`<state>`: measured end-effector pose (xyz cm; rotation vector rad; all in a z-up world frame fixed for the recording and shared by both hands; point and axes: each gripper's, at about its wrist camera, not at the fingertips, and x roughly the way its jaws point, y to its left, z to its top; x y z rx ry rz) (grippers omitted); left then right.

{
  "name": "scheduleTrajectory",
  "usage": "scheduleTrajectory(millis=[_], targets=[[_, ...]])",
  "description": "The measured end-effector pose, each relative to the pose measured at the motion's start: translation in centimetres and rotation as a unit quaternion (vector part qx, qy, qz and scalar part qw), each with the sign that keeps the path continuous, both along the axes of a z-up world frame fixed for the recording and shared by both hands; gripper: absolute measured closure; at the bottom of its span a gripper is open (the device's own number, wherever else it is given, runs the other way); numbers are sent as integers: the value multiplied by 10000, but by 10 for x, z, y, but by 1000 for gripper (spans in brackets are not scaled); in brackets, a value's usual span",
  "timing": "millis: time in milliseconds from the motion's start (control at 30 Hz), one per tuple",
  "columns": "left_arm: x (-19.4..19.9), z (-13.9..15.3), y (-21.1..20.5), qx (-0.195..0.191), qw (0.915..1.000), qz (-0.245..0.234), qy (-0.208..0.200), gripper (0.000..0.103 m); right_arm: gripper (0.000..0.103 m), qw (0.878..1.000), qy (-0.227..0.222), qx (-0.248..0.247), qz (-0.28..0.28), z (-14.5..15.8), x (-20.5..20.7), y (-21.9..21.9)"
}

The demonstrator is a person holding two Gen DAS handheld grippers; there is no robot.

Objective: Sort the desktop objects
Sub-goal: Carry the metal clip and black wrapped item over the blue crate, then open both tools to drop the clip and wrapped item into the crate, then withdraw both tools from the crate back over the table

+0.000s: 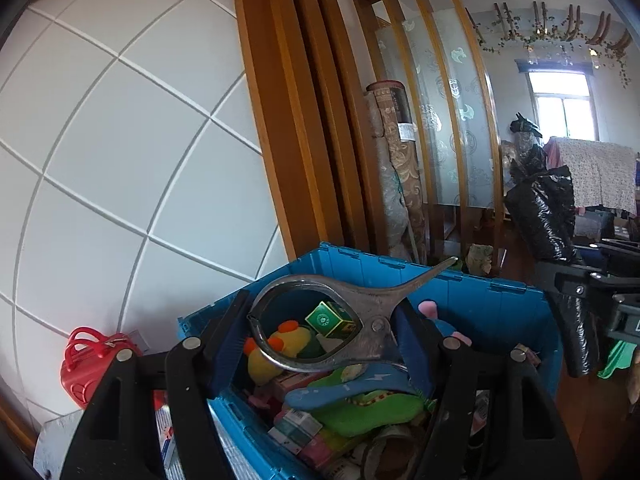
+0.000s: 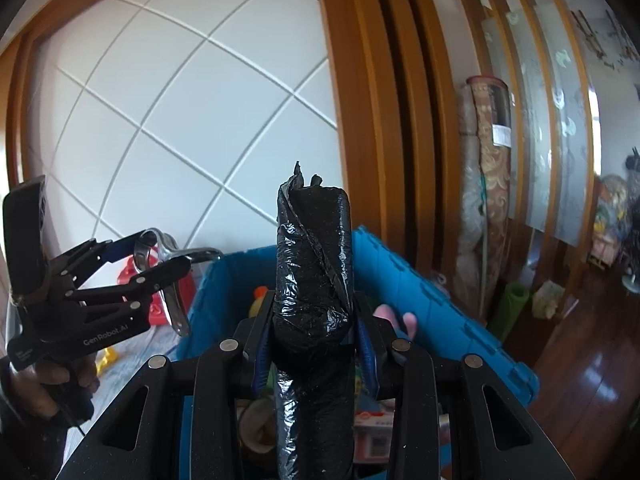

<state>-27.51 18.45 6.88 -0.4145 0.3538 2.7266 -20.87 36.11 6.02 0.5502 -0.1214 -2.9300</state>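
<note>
My left gripper [image 1: 320, 332] is shut on a grey metal pliers-like tool [image 1: 376, 300], held crosswise between its blue pads above a blue crate [image 1: 480, 288]. The crate holds a yellow plush duck [image 1: 288, 340], a green box [image 1: 328, 318], soft toys and several small cartons. My right gripper [image 2: 312, 320] is shut on a black plastic-bag roll [image 2: 312, 248] that stands upright between its fingers, over the same crate [image 2: 440, 300]. In the right wrist view the left gripper [image 2: 156, 260] with the metal tool [image 2: 176, 304] sits at the left. In the left wrist view the roll [image 1: 576, 332] shows at the right edge.
A red toy suitcase [image 1: 88, 360] stands left of the crate by a white tiled wall. Wooden door frames and rolled carpets [image 1: 396, 168] rise behind the crate. A hand [image 2: 48, 384] grips the left tool's handle. Wooden floor [image 2: 580, 380] lies to the right.
</note>
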Motion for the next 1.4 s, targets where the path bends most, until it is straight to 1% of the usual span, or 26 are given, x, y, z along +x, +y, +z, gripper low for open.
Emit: scheduleTrajectory(millis=[67, 133, 167, 200, 233, 267, 300, 367, 533, 667, 767, 933, 1033, 1100, 1267, 1400], targets=[[-8, 5, 15, -67, 10000, 39, -6, 35, 67, 9999, -113, -13, -71, -2, -18, 7], [-13, 9, 25, -126, 9999, 72, 0, 33, 63, 9997, -121, -13, -231, -1, -31, 14], [-14, 11, 27, -127, 9999, 89, 35, 26, 59, 9995, -93, -15, -295, -1, -38, 18], [-14, 14, 29, -103, 9999, 99, 91, 20, 58, 9995, -61, -36, -324, -1, -42, 22], [-14, 17, 29, -61, 9998, 88, 139, 11, 56, 9995, -10, -89, -315, 1, -43, 25], [-13, 19, 29, -15, 9999, 63, 159, 3, 51, 9994, 28, -120, -324, 2, -44, 28], [-13, 21, 29, 29, 9999, 45, 162, 0, 47, 9994, 59, -130, -325, 3, -45, 30], [-14, 25, 30, 70, 9999, -26, 147, 0, 46, 9994, 109, -156, -302, 5, -46, 33], [-18, 25, 29, 18, 9999, 83, 150, 0, 46, 9991, 252, -253, -242, 11, -45, 34], [-17, 23, 20, 9, 9995, 246, 221, 0, 46, 9991, 289, -221, -204, 13, -46, 28], [-12, 17, 6, 42, 9990, 358, 253, 0, 45, 9989, 337, -285, -172, 10, -40, 22], [1, 5, -25, 207, 9975, 629, 252, 0, 42, 9985, 348, -400, -109, 2, -30, 10], [10, -2, -44, 294, 9959, 827, 226, 0, 39, 9984, 401, -401, -17, -1, -20, -1], [18, -6, -55, 287, 9948, 945, 230, 0, 35, 9983, 431, -383, 89, -2, -13, -10], [44, -18, -94, 244, 9894, 1393, 343, 0, 30, 9973, 528, -303, 410, -5, 2, -39], [66, -31, -141, 336, 9823, 1811, 352, 0, 28, 9956, 551, -328, 685, -8, 6, -71]])
